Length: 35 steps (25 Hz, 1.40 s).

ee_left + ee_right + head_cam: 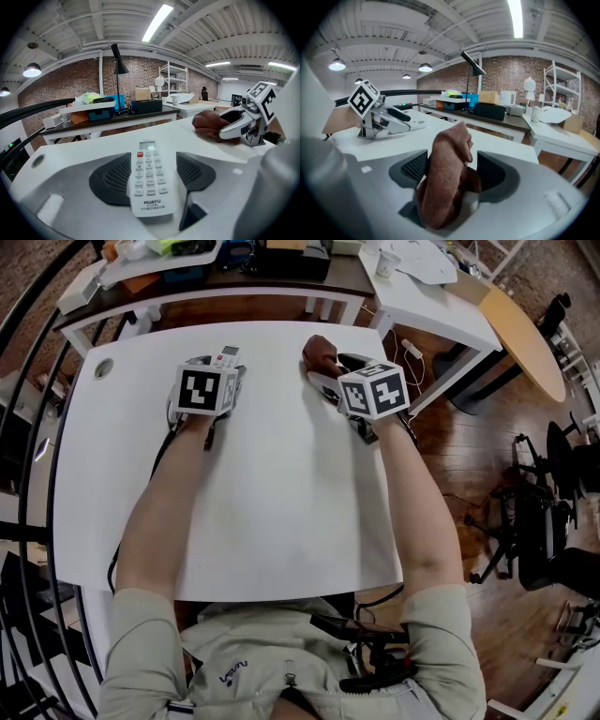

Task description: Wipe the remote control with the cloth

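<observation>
A white remote control (150, 176) lies face up between the jaws of my left gripper (152, 172), buttons showing. A thin gap shows beside its right edge, so the pads do not press on it. In the head view the remote (226, 354) pokes out past the left gripper (221, 366) near the far edge of the white table (281, 493). A brown cloth (447, 173) stands bunched between the jaws of my right gripper (452, 171), loose on its right side. The head view shows the cloth (319, 352) ahead of the right gripper (330, 373).
A round cable hole (103, 367) sits at the table's far left corner. Behind the table stands a dark desk (281, 282) with boxes and a lamp; a white table (431, 296) and a round wooden top (530, 338) are at right. An office chair (539, 521) stands on the wood floor.
</observation>
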Tool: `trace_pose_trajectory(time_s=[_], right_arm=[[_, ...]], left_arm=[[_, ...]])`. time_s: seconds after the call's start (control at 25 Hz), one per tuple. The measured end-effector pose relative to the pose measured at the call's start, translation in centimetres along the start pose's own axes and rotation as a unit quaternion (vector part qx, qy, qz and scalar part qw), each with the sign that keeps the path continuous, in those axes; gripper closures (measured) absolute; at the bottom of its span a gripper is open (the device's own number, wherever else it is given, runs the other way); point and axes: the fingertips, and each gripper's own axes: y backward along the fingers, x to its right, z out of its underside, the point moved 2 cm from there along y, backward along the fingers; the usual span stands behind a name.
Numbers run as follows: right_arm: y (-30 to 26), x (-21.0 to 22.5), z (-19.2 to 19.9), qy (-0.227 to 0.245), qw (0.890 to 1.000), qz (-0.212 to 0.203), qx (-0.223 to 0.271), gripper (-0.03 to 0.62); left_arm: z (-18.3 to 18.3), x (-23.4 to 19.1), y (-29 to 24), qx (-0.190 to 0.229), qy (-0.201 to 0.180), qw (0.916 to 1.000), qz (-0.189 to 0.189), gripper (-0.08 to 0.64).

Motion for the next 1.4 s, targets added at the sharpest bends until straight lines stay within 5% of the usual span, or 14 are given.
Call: trace_pose_trajectory(time_s=[0.2,0.4,0.76,1.08,1.28,1.4], right_arm=[[1.6,0.1,-1.1,0.009,1.0,0.019,0.005,0.239],[5.1,-1.4,-5.2,0.038,0.996,0.045,0.074,0.256],[13.5,-7.4,-8.4,0.024,0.969,0.073,0.234,0.585],[19.3,-13.6,-8.5,0.051,0.955,0.087,0.28,0.588],[21.7,-16.6,-7.5,0.057,0.95,0.093,0.293,0.589],[22.5,-18.0,-6.6,0.055,0.949,0.092,0.298,0.589]], left_arm=[[-0.8,-0.1,1.7,0.028,0.003,0.9996,-0.005,0.236],[-2.7,0.3,4.4,0.096,0.001,0.9954,0.0,0.277],[-5.9,2.8,14.9,0.242,-0.014,0.9698,-0.023,0.523],[-4.2,7.9,22.8,0.321,-0.041,0.946,-0.005,0.555],[-2.4,10.1,25.8,0.342,-0.076,0.9365,-0.013,0.555],[-1.7,11.3,27.1,0.349,-0.055,0.9354,-0.008,0.555]])
